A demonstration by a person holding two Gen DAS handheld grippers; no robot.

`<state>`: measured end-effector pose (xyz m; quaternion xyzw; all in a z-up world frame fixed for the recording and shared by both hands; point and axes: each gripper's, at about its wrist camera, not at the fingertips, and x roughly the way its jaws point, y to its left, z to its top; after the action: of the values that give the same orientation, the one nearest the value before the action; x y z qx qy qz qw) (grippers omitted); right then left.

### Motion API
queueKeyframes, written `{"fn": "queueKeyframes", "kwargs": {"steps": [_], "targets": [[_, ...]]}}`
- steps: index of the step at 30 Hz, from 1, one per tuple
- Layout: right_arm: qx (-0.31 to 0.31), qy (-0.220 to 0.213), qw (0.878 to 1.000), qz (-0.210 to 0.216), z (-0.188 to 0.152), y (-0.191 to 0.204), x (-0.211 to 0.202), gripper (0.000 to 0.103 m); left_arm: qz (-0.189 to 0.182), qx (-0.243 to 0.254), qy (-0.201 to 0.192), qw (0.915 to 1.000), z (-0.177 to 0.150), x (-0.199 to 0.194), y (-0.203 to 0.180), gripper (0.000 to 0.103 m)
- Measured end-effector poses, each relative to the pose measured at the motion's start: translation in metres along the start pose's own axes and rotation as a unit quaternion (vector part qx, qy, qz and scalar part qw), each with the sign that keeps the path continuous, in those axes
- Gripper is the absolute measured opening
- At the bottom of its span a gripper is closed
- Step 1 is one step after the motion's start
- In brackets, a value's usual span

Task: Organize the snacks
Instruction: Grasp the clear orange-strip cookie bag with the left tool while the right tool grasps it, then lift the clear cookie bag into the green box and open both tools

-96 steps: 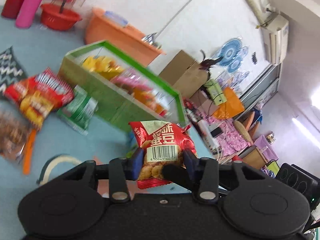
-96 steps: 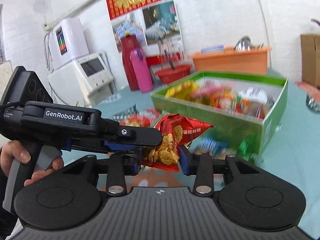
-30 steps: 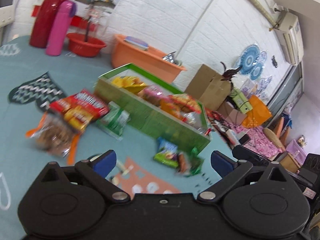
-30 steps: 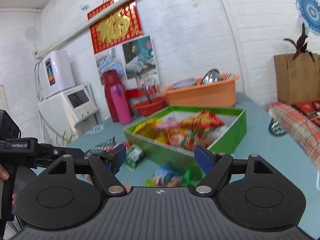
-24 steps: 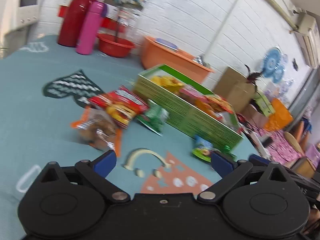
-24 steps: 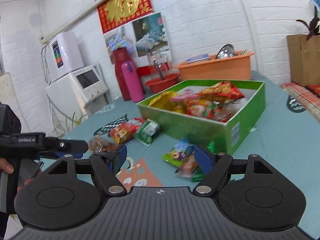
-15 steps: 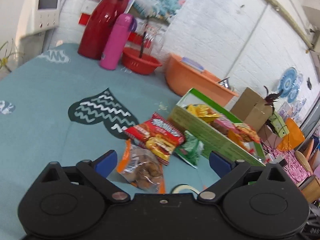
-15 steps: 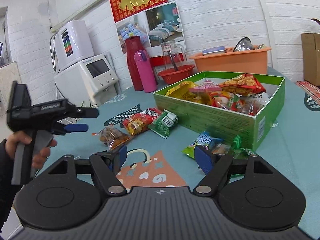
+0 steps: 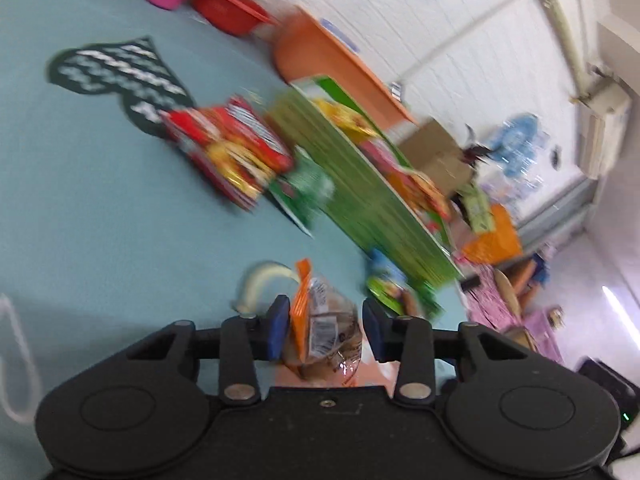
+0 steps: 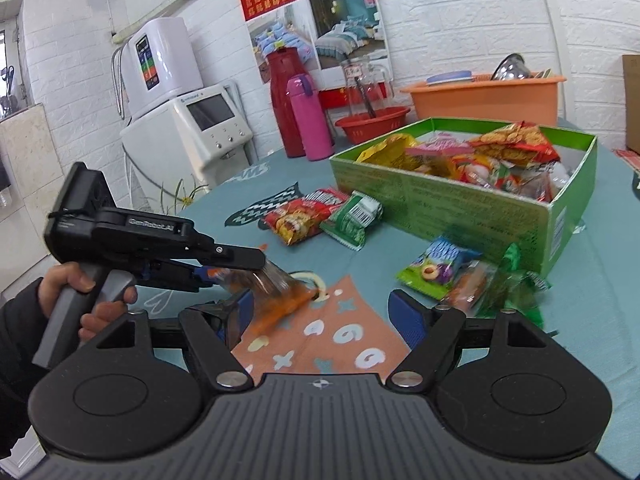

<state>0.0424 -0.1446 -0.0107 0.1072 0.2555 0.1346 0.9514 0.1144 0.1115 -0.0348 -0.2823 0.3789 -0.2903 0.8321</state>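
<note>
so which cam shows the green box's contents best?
Right wrist. The green box is sharp there, seen from above its rim, so the packets piled inside show clearly. Left wrist sees the same box edge-on and motion-blurred; only a few packet tops poke above its long wall.

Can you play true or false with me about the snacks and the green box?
1. The left gripper holds an orange and clear snack bag. True.
2. The right gripper holds a snack too. False: its jaws are open with nothing between them.
3. The green box has no snacks inside. False: several packets lie in it.
4. A red packet and a green packet lie side by side on the table, outside the box. True.
</note>
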Motion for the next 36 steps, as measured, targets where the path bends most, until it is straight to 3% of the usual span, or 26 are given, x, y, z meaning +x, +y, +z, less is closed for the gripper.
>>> {"fn": "queueKeyframes", "kwargs": {"steps": [2, 3, 4, 8, 11, 15, 18, 19, 20, 25, 36], "targets": [[0.0, 0.014, 1.0, 0.01, -0.004, 0.005, 0.006, 0.103, -0.001, 0.017, -0.005, 0.9998, -0.008, -0.001, -0.012, 0.025], [-0.003, 0.02, 1.0, 0.014, -0.006, 0.009, 0.008, 0.103, -0.001, 0.022, -0.007, 0.9997, -0.011, -0.002, -0.016, 0.05], [-0.007, 0.026, 1.0, 0.016, -0.009, 0.012, 0.011, 0.103, 0.0, 0.027, -0.008, 0.9996, -0.013, -0.003, -0.019, 0.061], [-0.017, 0.044, 0.999, 0.018, -0.014, 0.021, 0.018, 0.103, 0.0, 0.044, -0.003, 0.999, -0.018, -0.007, -0.028, 0.065], [-0.017, 0.048, 0.999, 0.019, -0.015, 0.02, 0.02, 0.103, 0.005, 0.059, 0.003, 0.9983, -0.024, -0.004, -0.034, 0.075], [-0.012, 0.059, 0.998, 0.012, -0.016, 0.018, 0.026, 0.102, 0.009, 0.071, 0.016, 0.9973, -0.028, 0.006, -0.036, 0.071], [-0.015, 0.057, 0.998, 0.007, -0.018, 0.019, 0.028, 0.096, 0.02, 0.081, 0.033, 0.996, -0.028, 0.018, -0.035, 0.053], [-0.019, 0.053, 0.998, 0.003, -0.019, 0.019, 0.029, 0.094, 0.033, 0.089, 0.032, 0.9949, -0.029, 0.021, -0.035, 0.037], [-0.024, 0.049, 0.998, -0.003, -0.02, 0.019, 0.029, 0.083, 0.038, 0.093, 0.032, 0.9945, -0.03, 0.022, -0.034, 0.037], [-0.006, 0.045, 0.999, -0.004, -0.018, 0.012, 0.027, 0.048, 0.024, 0.078, 0.021, 0.9965, -0.028, 0.017, -0.034, 0.033], [-0.041, -0.042, 0.998, -0.03, 0.025, 0.006, 0.0, 0.046, -0.02, 0.131, -0.034, 0.9906, 0.017, 0.018, -0.087, 0.034]]}}
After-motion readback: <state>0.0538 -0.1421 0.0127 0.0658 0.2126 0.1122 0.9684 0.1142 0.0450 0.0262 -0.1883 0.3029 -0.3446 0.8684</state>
